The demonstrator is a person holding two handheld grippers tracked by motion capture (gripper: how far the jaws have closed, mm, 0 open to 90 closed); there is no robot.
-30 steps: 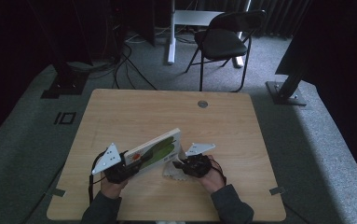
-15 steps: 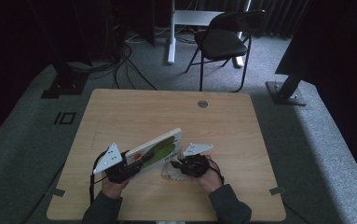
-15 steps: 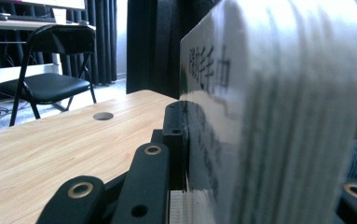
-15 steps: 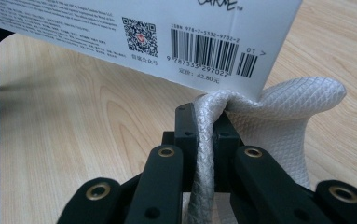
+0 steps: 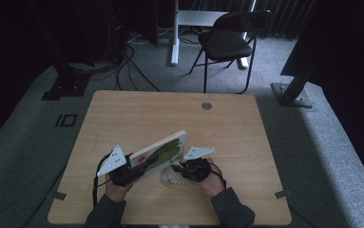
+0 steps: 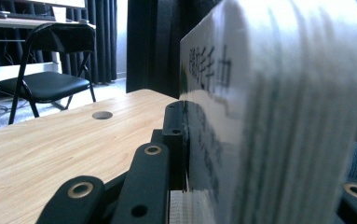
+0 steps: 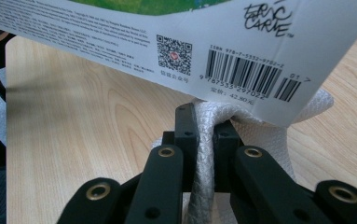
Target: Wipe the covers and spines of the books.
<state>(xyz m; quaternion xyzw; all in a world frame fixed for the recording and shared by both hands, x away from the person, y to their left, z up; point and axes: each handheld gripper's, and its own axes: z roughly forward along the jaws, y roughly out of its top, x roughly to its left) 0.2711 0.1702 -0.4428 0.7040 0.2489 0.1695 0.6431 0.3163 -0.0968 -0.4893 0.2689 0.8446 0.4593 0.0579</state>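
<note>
Nothing has shifted in the last second: the left gripper (image 5: 131, 172) stays clamped on the tilted book (image 5: 163, 151) at the counter's (image 5: 122, 118) 6 o'clock edge while the right gripper (image 7: 205, 128) pinches the white cloth (image 7: 302, 116) beneath it, so wiping seems paused.

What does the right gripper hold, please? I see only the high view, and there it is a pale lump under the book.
Observer: The right gripper is shut on a white woven cloth, pinched between its jaws.
Operator: And is the book's underside plain?
Observer: No. The book shows a barcode and a QR code on its white back cover.
Operator: How does the left gripper hold it?
Observer: The left gripper clamps the book's edge, with the page block standing between its jaws.
</note>
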